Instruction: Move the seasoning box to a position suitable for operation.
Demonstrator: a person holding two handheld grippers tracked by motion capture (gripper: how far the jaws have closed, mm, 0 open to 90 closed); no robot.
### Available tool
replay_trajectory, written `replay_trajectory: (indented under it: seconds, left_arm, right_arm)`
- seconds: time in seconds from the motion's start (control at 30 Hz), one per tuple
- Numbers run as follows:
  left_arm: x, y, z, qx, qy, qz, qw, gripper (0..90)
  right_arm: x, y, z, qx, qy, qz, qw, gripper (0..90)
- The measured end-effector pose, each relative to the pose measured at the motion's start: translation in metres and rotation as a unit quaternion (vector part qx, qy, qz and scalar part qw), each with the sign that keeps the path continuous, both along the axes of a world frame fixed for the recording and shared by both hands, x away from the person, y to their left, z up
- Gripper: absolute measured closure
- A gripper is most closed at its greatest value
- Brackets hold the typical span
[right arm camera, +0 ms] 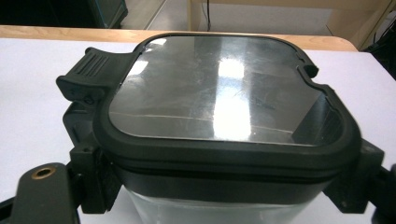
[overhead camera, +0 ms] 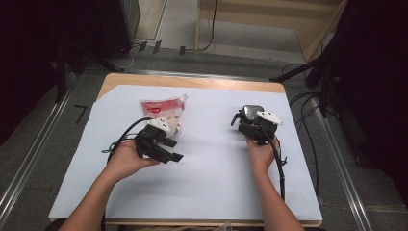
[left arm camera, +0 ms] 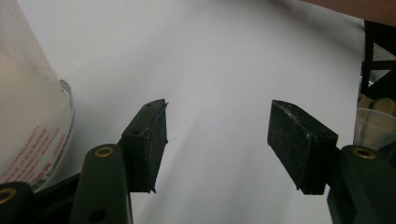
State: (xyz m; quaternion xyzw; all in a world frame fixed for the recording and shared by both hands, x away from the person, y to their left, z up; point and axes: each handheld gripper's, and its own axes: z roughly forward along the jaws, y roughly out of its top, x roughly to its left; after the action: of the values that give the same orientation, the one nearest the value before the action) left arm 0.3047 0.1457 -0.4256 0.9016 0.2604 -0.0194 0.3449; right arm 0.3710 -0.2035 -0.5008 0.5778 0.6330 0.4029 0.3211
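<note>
Jaws of the right gripper [overhead camera: 246, 118] clamp the black-lidded clear container [right arm camera: 224, 100] at the white sheet's [overhead camera: 211, 187] right. Left gripper [left arm camera: 217, 140] gapes wide and empty over paper, a red-printed pouch [overhead camera: 166, 109] just beside it.

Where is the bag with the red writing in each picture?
High view: the bag lies on the white sheet, left of centre, just beyond the left gripper.
Left gripper view: the bag takes up the left edge, beside the left jaw.
Right gripper view: not in it; a black-lidded container sits between the jaws.
Shared landmark: the white sheet, seen in all three.
</note>
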Motion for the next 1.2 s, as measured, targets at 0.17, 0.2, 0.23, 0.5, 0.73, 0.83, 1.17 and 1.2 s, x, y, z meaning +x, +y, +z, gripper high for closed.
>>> replay_trajectory:
  seconds: [0.17, 0.2, 0.23, 0.5, 0.73, 0.83, 1.17, 1.2]
  left_arm:
    - [0.0, 0.001, 0.0, -0.002, -0.001, 0.001, 1.0, 38.8]
    - [0.0, 0.001, 0.0, -0.004, 0.0, 0.002, 1.0, 38.8]
    - [0.0, 0.001, 0.0, -0.005, 0.0, 0.004, 1.0, 38.8]
    - [0.0, 0.003, 0.001, -0.003, -0.001, 0.005, 1.0, 38.7]
    - [-0.001, 0.003, 0.002, -0.004, -0.005, 0.005, 1.0, 38.8]
    - [-0.001, 0.002, 0.002, -0.002, -0.006, 0.002, 1.0, 38.9]
    - [-0.002, -0.001, 0.004, -0.006, -0.011, 0.004, 0.9999, 39.2]
    - [-0.002, -0.001, 0.004, -0.011, -0.011, 0.004, 0.9999, 39.3]
  right_arm:
    - [-0.002, 0.0, -0.001, 0.003, 0.007, -0.002, 1.0, 15.6]
    - [-0.002, -0.001, -0.001, 0.004, 0.003, 0.001, 1.0, 15.6]
    - [-0.003, 0.0, 0.0, 0.008, 0.005, 0.0, 1.0, 15.6]
    - [-0.015, 0.004, 0.014, -0.007, 0.0, 0.044, 0.999, 15.6]
    - [-0.032, 0.01, 0.032, 0.007, 0.002, 0.091, 0.9958, 15.6]
    - [-0.042, 0.013, 0.04, 0.006, -0.001, 0.118, 0.993, 15.6]
    - [-0.077, 0.027, 0.041, 0.04, -0.001, 0.179, 0.9831, 15.6]
    - [-0.079, 0.029, 0.04, 0.036, -0.001, 0.184, 0.9822, 15.6]
